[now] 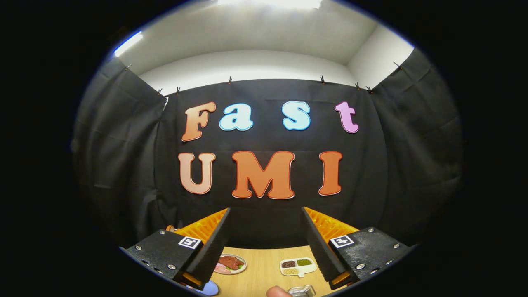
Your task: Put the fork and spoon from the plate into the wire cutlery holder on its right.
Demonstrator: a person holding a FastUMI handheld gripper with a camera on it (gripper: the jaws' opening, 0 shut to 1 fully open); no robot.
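The gripper (pixel 266 243) is held high and looks across the booth at the black cloth wall (pixel 268 222), with its 2 fingers spread wide and nothing between them. Past the fingertips only a strip of the wooden table (pixel 264 272) shows. On it, between the fingers, sit a round plate of red meat slices (pixel 229 264) and a white tray with 3 compartments (pixel 298 266) holding dark, green and pale grains. Nearest the camera, a metal wire object (pixel 302 291) is cut off, probably the cutlery holder, though this cannot be confirmed. A fingertip (pixel 277 292) of a person pokes in just beside it. A blue rounded object (pixel 209 288) is mostly hidden under the left finger (pixel 210 243). Fork and spoon cannot be made out, so their direction cannot be told.
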